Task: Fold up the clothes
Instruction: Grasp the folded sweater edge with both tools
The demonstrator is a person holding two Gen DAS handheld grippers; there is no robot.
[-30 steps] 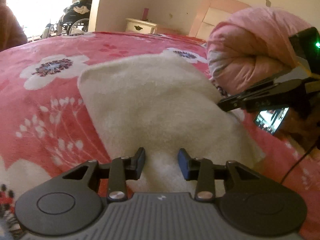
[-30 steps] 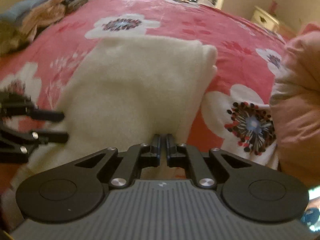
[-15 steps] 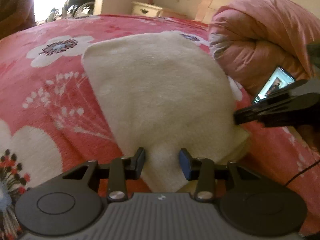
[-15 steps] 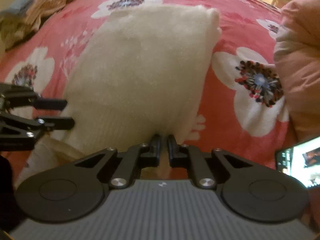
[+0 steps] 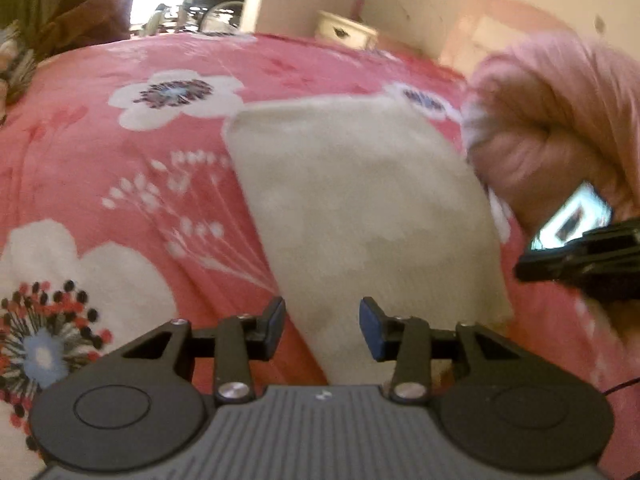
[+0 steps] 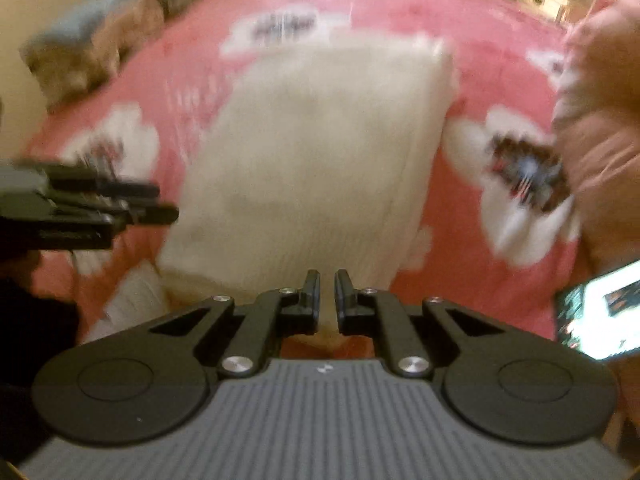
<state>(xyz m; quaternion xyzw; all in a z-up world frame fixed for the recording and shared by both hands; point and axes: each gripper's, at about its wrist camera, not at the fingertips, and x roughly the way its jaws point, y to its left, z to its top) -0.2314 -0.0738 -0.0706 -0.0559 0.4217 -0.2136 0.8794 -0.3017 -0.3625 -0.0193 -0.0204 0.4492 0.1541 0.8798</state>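
Note:
A cream folded garment (image 5: 360, 208) lies flat on the pink floral bedspread (image 5: 120, 168); it also shows in the right wrist view (image 6: 320, 152), blurred. My left gripper (image 5: 322, 330) is open and empty, its blue pads over the garment's near left corner. My right gripper (image 6: 327, 296) is nearly shut with a thin gap and holds nothing that I can see, just above the garment's near edge. The right gripper's fingers (image 5: 580, 256) show at the right in the left wrist view; the left gripper's fingers (image 6: 120, 204) show at the left in the right wrist view.
A rolled pink quilt (image 5: 560, 120) lies right of the garment. A lit phone (image 5: 568, 220) lies beside it and also shows in the right wrist view (image 6: 600, 308). Heaped clothes (image 6: 100, 48) sit far left. A white nightstand (image 5: 346, 34) stands by the wall.
Both grippers have drawn back toward the garment's near edge and lifted a little. The right jaws have opened by a small gap. The garment lies as before.

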